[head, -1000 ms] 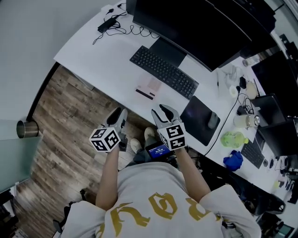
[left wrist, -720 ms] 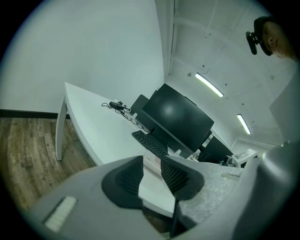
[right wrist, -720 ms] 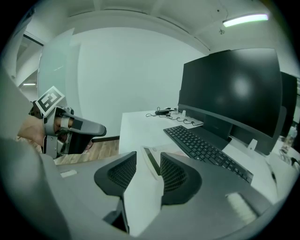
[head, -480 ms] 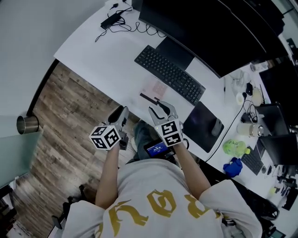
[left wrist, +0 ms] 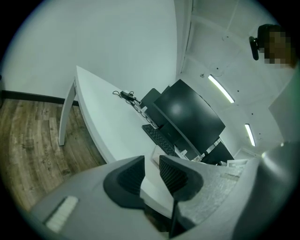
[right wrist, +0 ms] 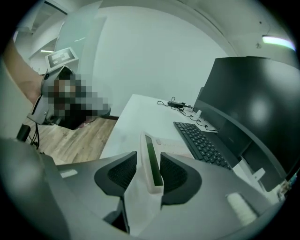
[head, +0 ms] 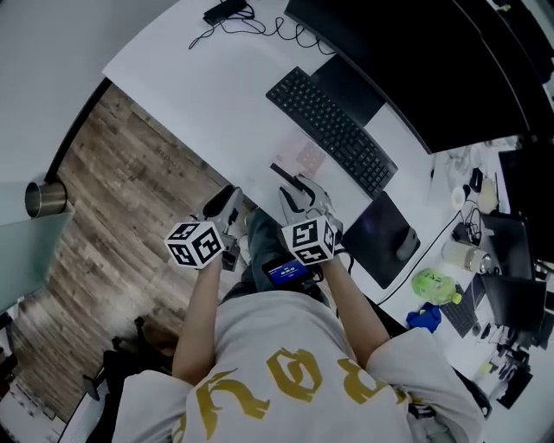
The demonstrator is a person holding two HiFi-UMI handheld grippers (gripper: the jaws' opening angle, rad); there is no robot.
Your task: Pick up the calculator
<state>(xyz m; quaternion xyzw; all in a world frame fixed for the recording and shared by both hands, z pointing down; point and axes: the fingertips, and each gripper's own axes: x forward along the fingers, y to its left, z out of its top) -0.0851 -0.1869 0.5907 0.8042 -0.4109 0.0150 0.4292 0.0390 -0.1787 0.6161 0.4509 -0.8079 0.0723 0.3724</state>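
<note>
The calculator [head: 303,161], pale pink with a dark display strip, lies at the white desk's [head: 216,82] near edge in front of the keyboard [head: 333,130]. My right gripper [head: 300,192] has its jaws on either side of the calculator's near end. In the right gripper view the calculator [right wrist: 151,161] stands on edge between the jaws of the right gripper [right wrist: 149,177], filling the gap. My left gripper [head: 228,202] hangs just off the desk edge to the left. In its own view the left gripper [left wrist: 152,171] has its jaws close together with nothing between them.
A large dark monitor [head: 415,60] stands behind the keyboard. A black mouse pad [head: 385,238] with a mouse [head: 405,245] lies to the right. Cables and an adapter [head: 227,10] lie at the far left. A metal bin [head: 43,197] stands on the wood floor.
My right gripper has moved forward over the desk edge until its jaws are around the calculator's near end. The left gripper has hardly moved.
</note>
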